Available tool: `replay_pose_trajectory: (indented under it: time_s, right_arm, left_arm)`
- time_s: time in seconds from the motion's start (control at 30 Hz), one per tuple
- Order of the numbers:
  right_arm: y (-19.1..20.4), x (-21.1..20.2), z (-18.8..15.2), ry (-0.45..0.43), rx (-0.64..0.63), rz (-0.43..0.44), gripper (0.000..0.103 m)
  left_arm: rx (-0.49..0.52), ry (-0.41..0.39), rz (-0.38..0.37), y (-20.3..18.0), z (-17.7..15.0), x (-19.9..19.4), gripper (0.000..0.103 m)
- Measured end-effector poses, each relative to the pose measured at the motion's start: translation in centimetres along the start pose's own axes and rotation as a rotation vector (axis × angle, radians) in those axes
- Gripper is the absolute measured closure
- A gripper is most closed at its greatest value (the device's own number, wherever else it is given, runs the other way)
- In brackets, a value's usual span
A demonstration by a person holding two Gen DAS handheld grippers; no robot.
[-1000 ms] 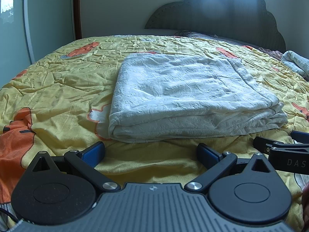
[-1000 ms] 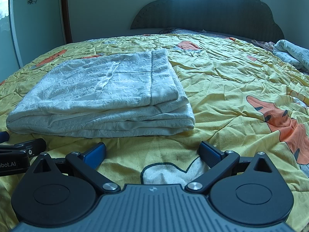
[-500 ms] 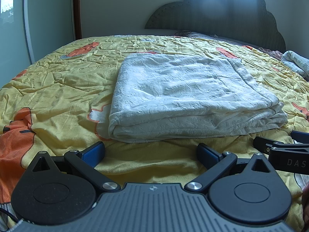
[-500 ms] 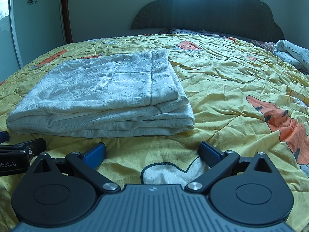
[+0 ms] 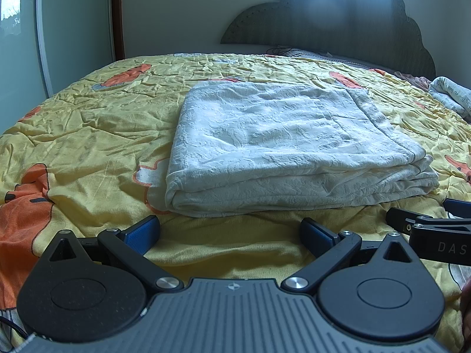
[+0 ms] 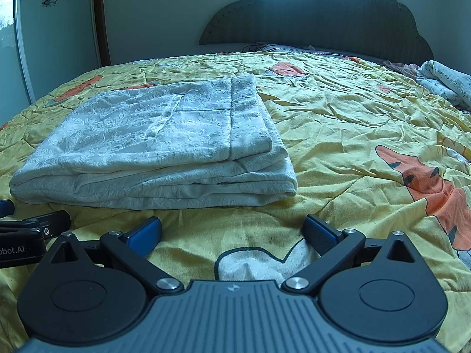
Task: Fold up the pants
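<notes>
Yellow bedspread (image 5: 88, 135): 1 folded pants (image 5: 282, 147), 2 grippers wide apart.

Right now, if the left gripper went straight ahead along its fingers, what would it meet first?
The left gripper, jaws wide open and empty, points at the near layered edge of the folded white pants. A short strip of yellow bedspread lies between; held low, it might brush that first, though height is unclear.

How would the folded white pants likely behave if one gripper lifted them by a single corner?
The white pants look like soft, crinkled cloth, so they would probably sag, not lift flat. Their stacked layers lie loose at the near edge, so the fold would likely fall open. Pushed across the wrinkled yellow quilt, they would likely bunch rather than slide.
</notes>
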State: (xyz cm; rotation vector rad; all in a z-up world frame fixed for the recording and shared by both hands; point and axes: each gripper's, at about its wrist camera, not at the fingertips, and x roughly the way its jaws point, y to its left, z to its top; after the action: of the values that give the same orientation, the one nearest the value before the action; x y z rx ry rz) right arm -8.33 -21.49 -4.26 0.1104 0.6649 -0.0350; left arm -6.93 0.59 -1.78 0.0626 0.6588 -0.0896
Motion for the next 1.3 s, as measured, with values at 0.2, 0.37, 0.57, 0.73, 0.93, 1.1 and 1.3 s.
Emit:
replay_pose_trajectory:
  time_s: [0.2, 0.37, 0.57, 0.73, 0.93, 1.1, 1.3]
  right_arm:
    - [0.02, -0.01, 0.00, 0.000, 0.001, 0.000, 0.000]
    - [0.03, -0.01, -0.01, 0.000, 0.001, 0.000, 0.000]
    - [0.03, 0.00, -0.02, 0.000, 0.001, -0.001, 0.000]
    - [0.02, -0.01, -0.02, -0.001, 0.001, 0.000, 0.000]
    - [0.02, -0.01, -0.02, -0.001, 0.001, 0.000, 0.000]
    - [0.02, -0.02, -0.02, -0.001, 0.001, 0.000, 0.000]
    - [0.01, -0.02, -0.02, -0.001, 0.002, 0.000, 0.000]
  left_arm:
    - [0.000, 0.000, 0.000, 0.00, 0.00, 0.01, 0.000]
    - [0.000, 0.000, 0.000, -0.02, 0.00, 0.01, 0.000]
    - [0.000, 0.000, 0.000, -0.02, 0.00, 0.01, 0.000]
    - [0.000, 0.000, 0.000, -0.02, 0.01, 0.01, 0.000]
    - [0.004, 0.003, -0.001, -0.11, -0.01, 0.02, 0.000]
    - [0.004, 0.003, 0.000, -0.12, 0.00, 0.04, 0.000]
    - [0.014, 0.005, -0.008, -0.01, -0.05, 0.06, 0.000]
